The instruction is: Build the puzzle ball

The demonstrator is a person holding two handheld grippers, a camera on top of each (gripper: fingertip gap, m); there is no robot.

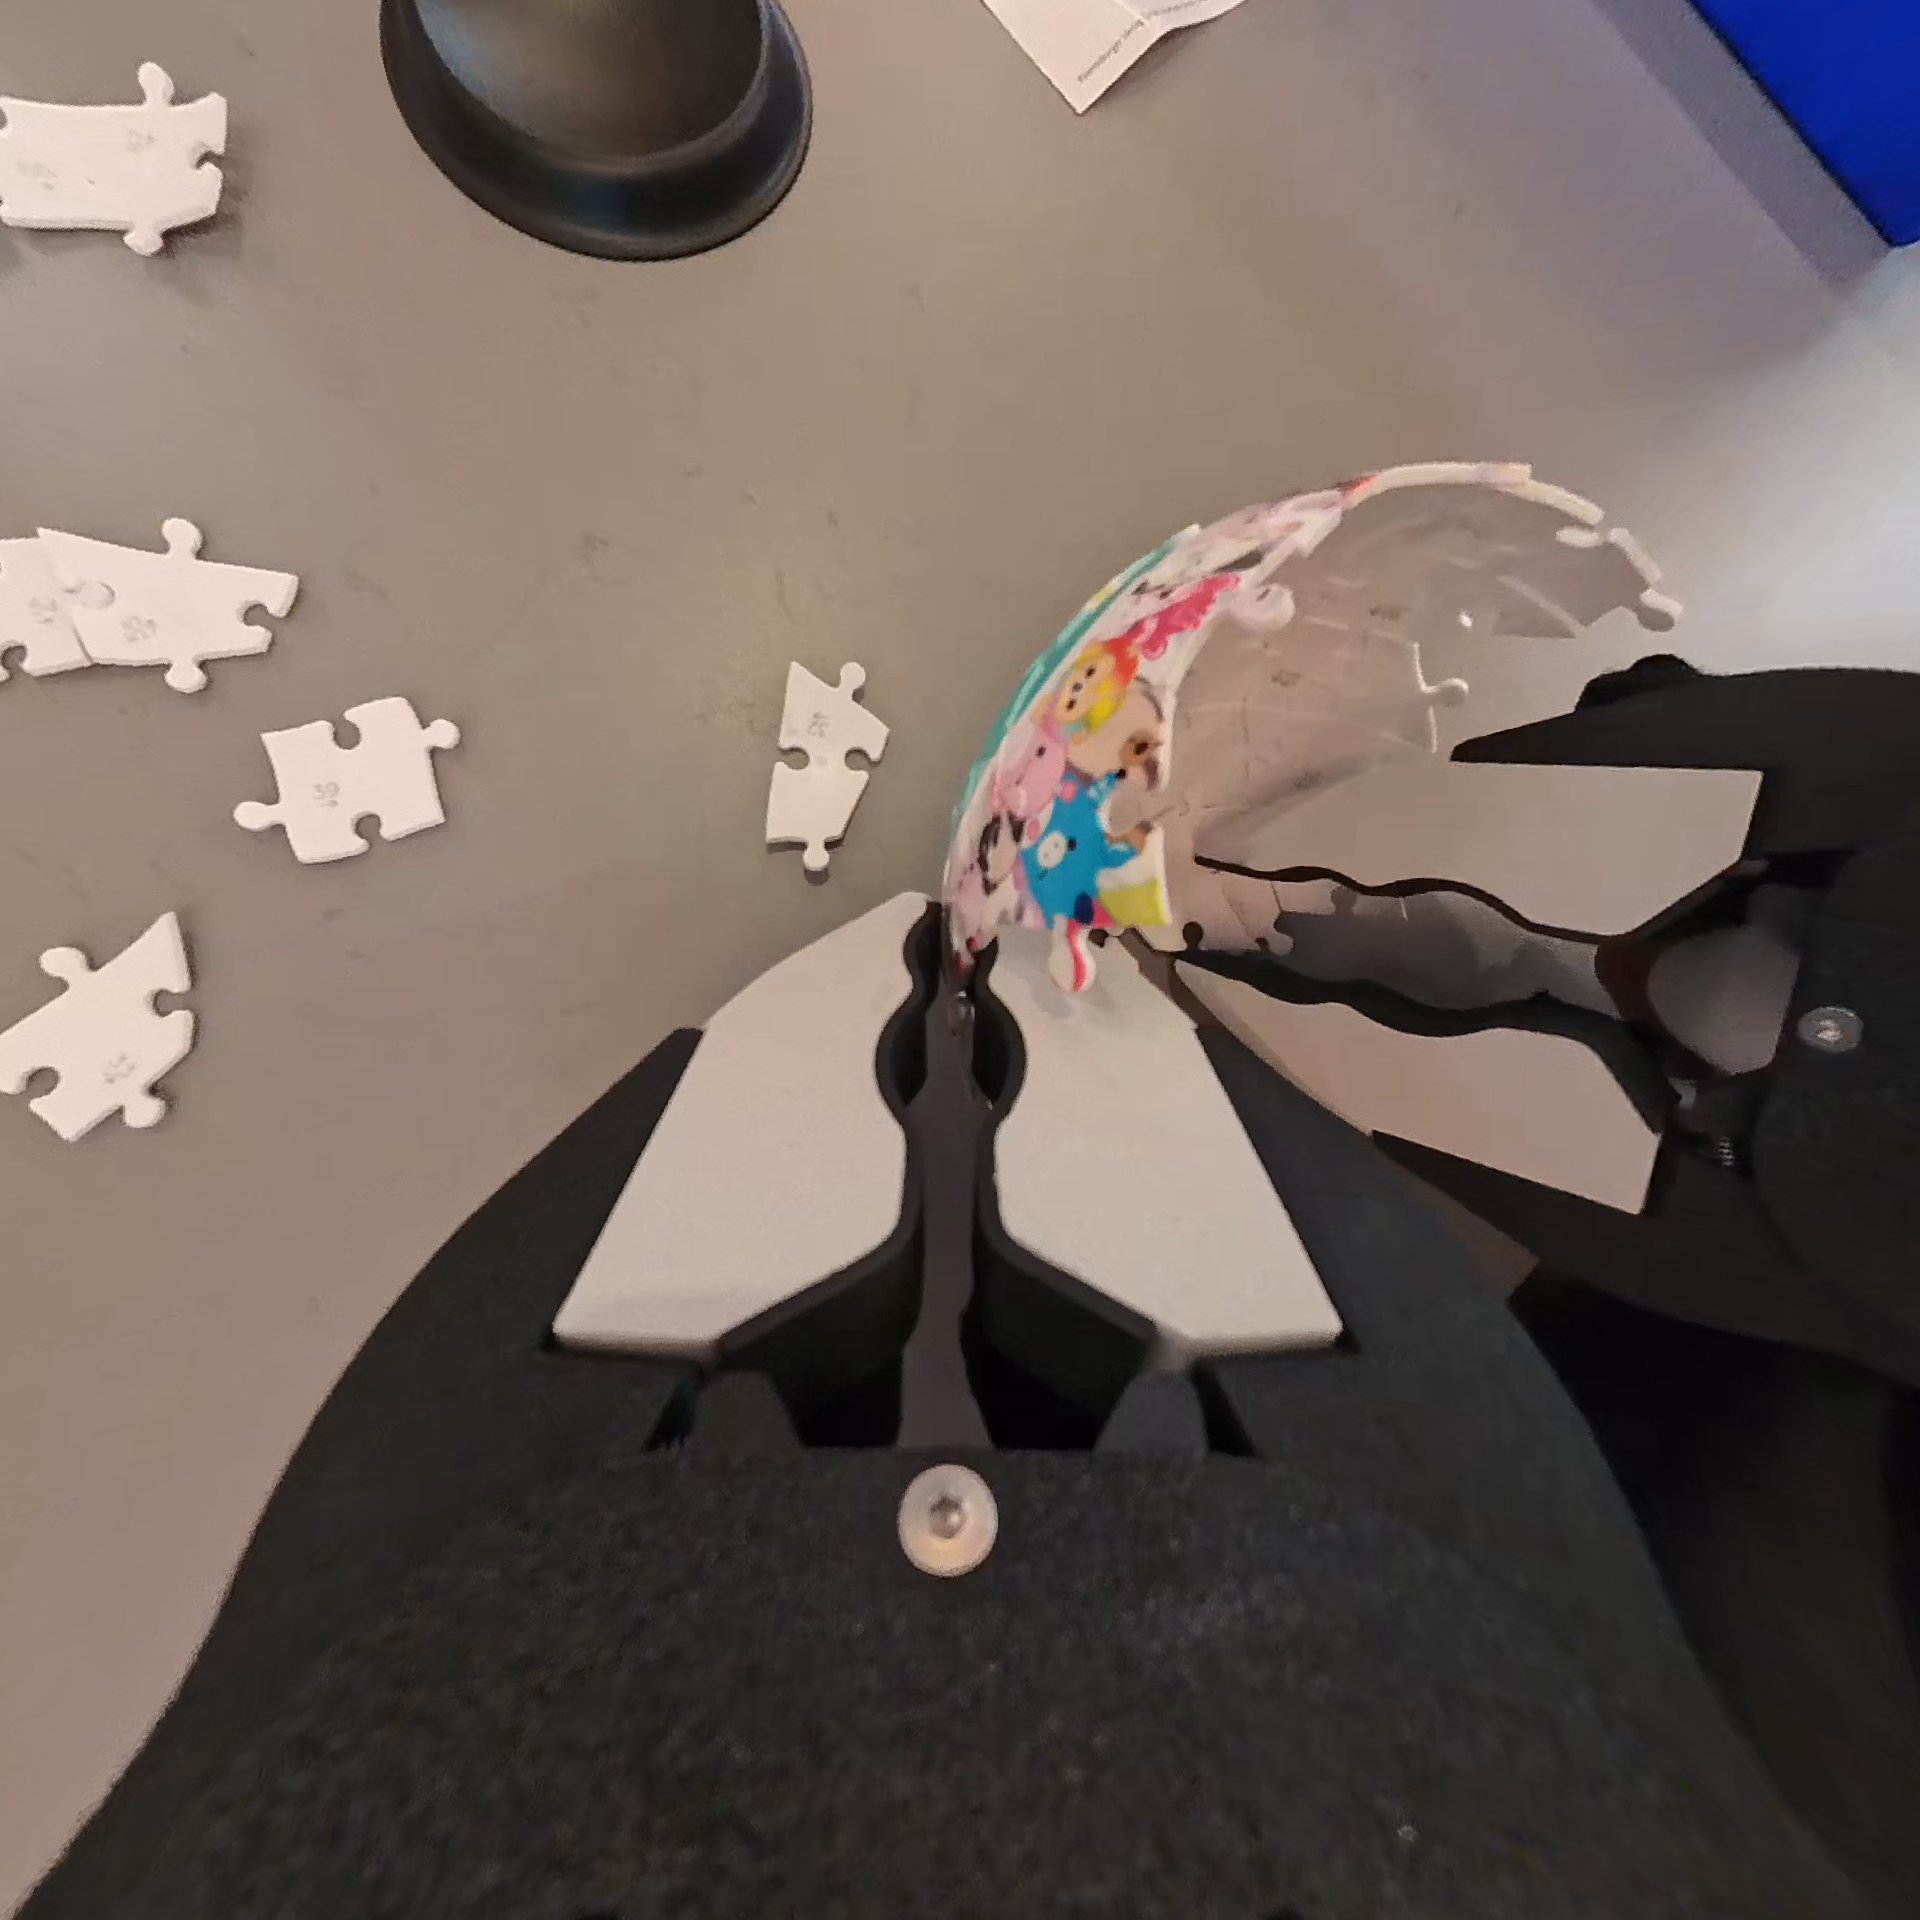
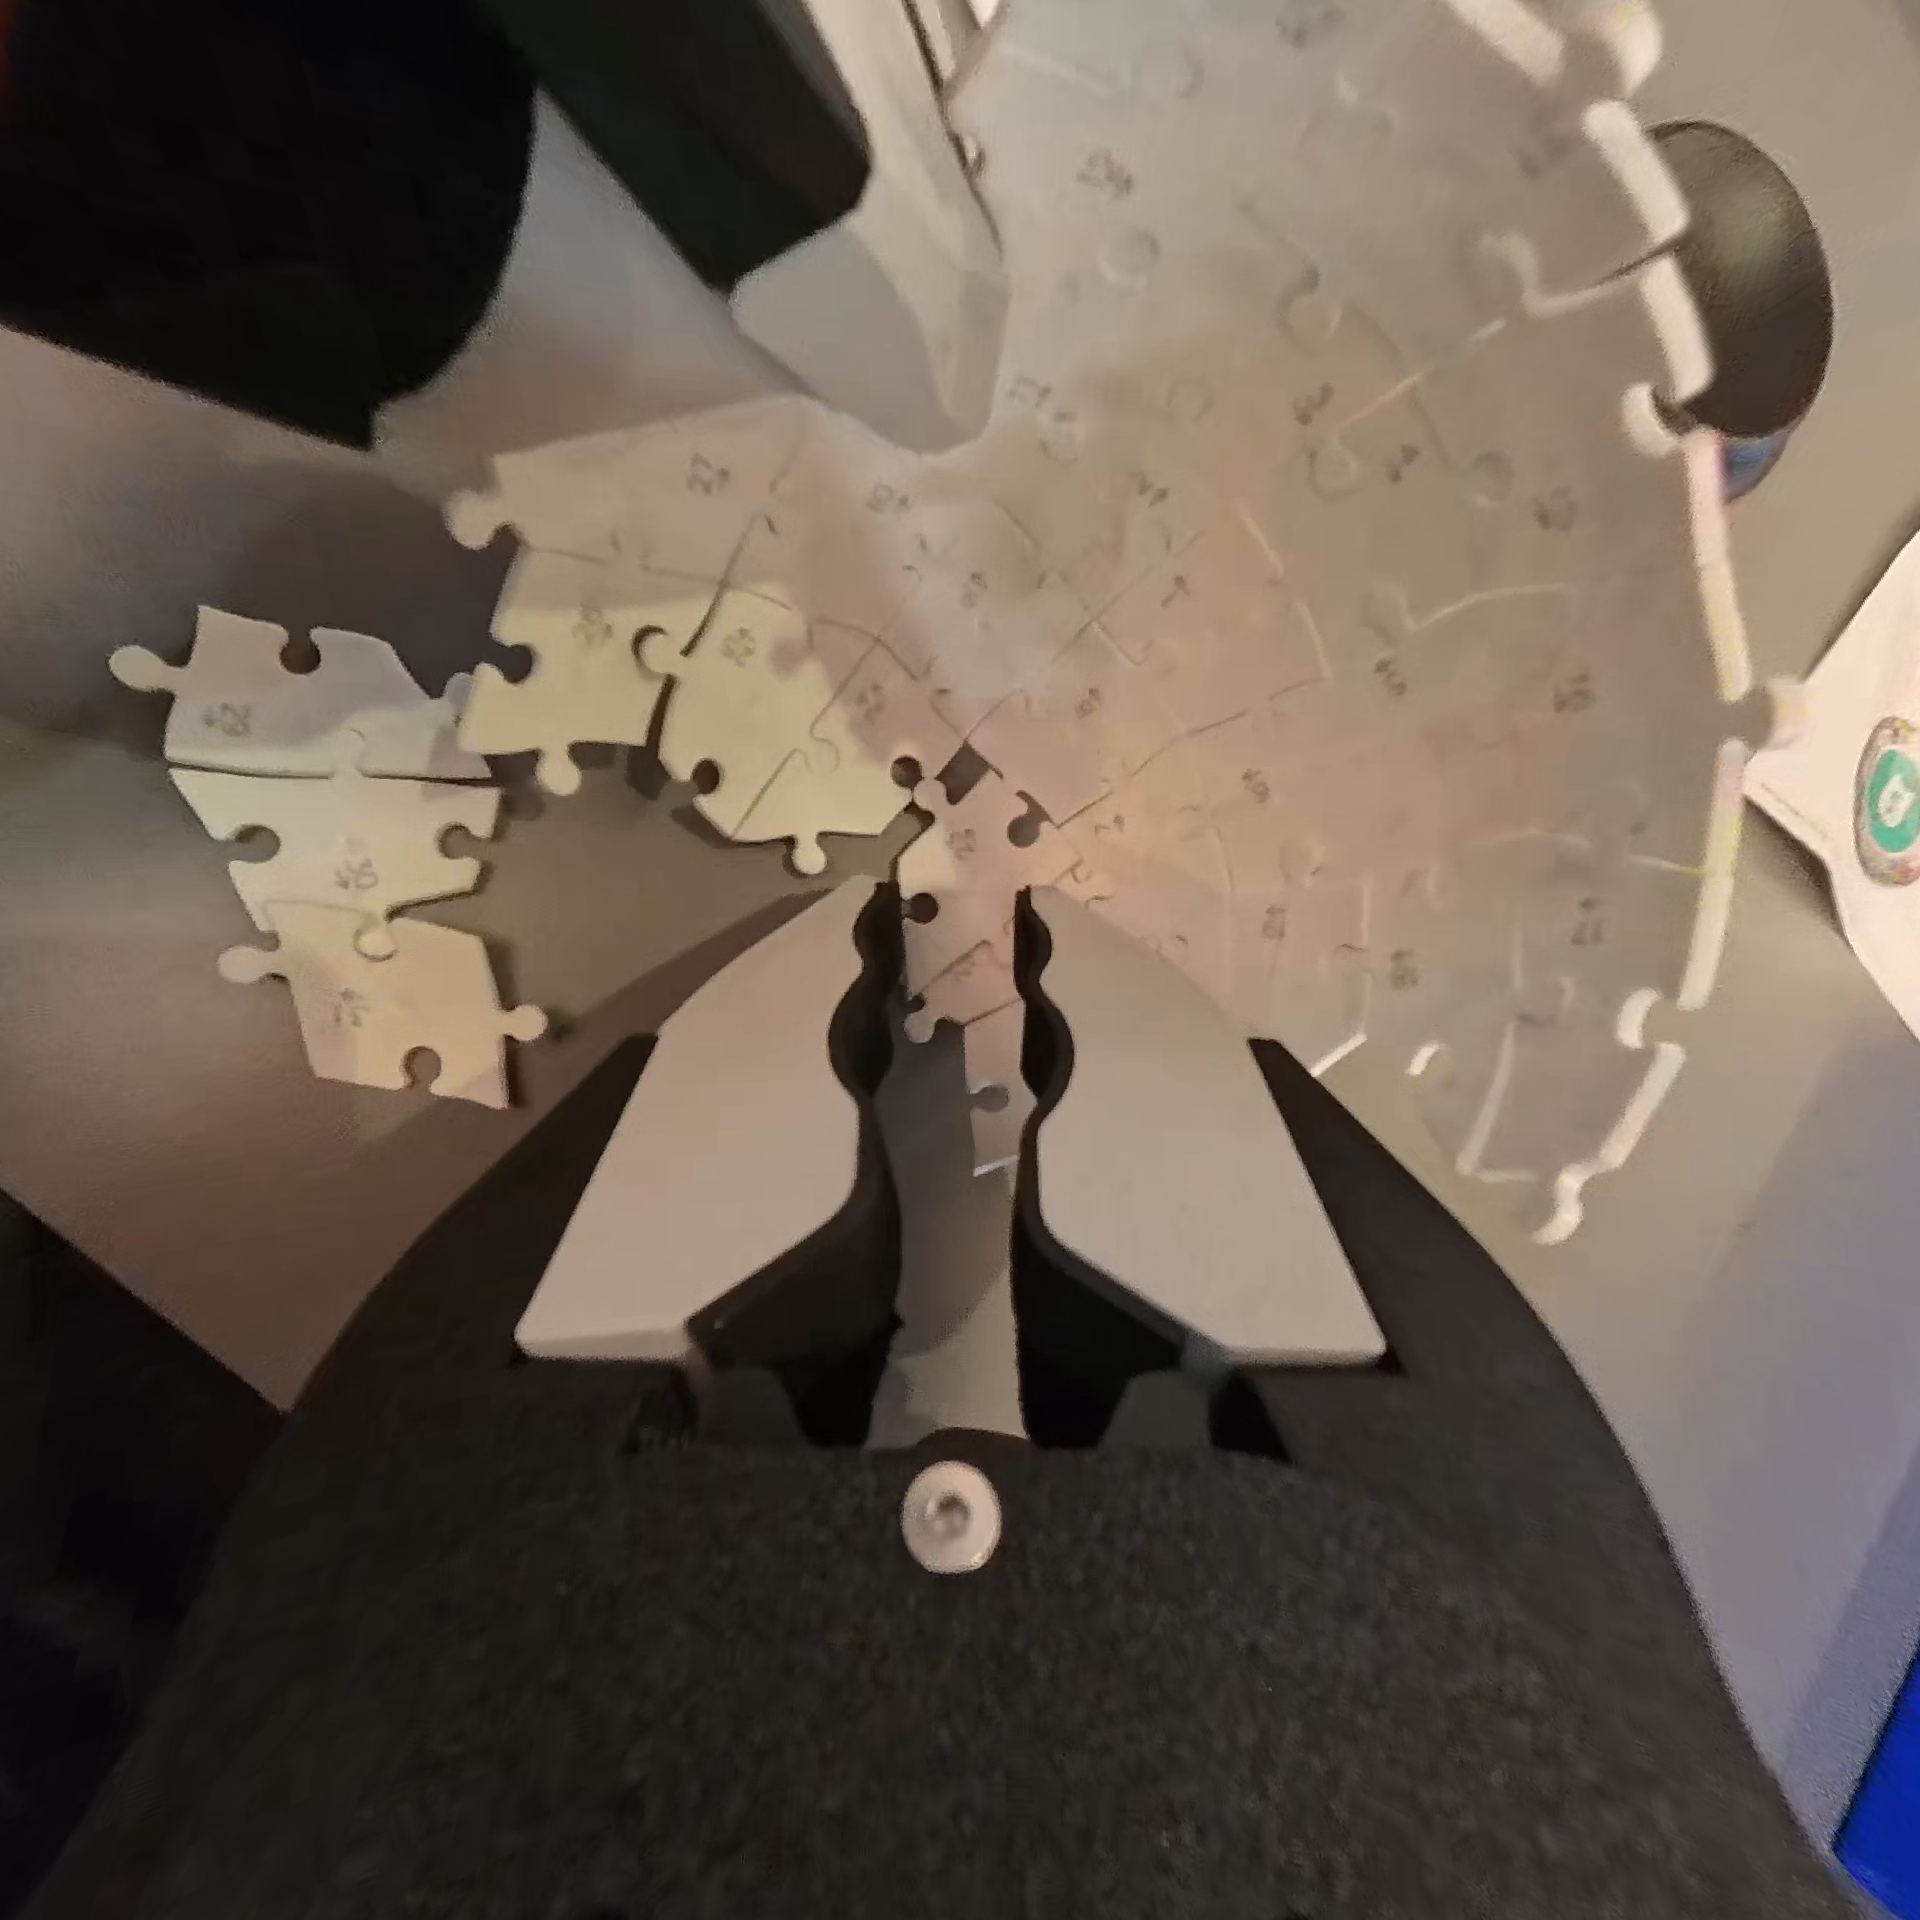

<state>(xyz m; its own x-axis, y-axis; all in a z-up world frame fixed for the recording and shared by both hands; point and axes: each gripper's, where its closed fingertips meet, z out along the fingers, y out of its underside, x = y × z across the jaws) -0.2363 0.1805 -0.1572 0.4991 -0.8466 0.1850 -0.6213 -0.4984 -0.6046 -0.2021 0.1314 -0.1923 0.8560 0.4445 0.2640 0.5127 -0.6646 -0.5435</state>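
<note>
1. The left gripper (image 1: 961,940) has its jaws drawn narrow, pinching the lower rim of the partly built puzzle ball (image 1: 1081,790).
2. The puzzle ball is a curved shell, held tilted above the grey bench (image 1: 623,436). Its printed outer face turns toward the bench's left side; its plain white inner face turns toward the right gripper (image 1: 1195,904).
3. In the right wrist view, the right gripper (image 2: 956,894) shows a narrow gap between its jaws, with a piece at the shell's lower edge (image 2: 977,862) lying in that gap. Whether the pads actually press that piece cannot be told.
4. Loose white puzzle pieces (image 1: 348,779) lie face down on the bench toward its left edge, apart from one another; one piece (image 1: 821,758) lies near the shell.
5. A black round stand (image 1: 603,125) sits at the far edge of the bench.
6. A white paper sheet (image 1: 1101,42) lies at the far right, beside a blue box (image 1: 1829,94) in the corner.
</note>
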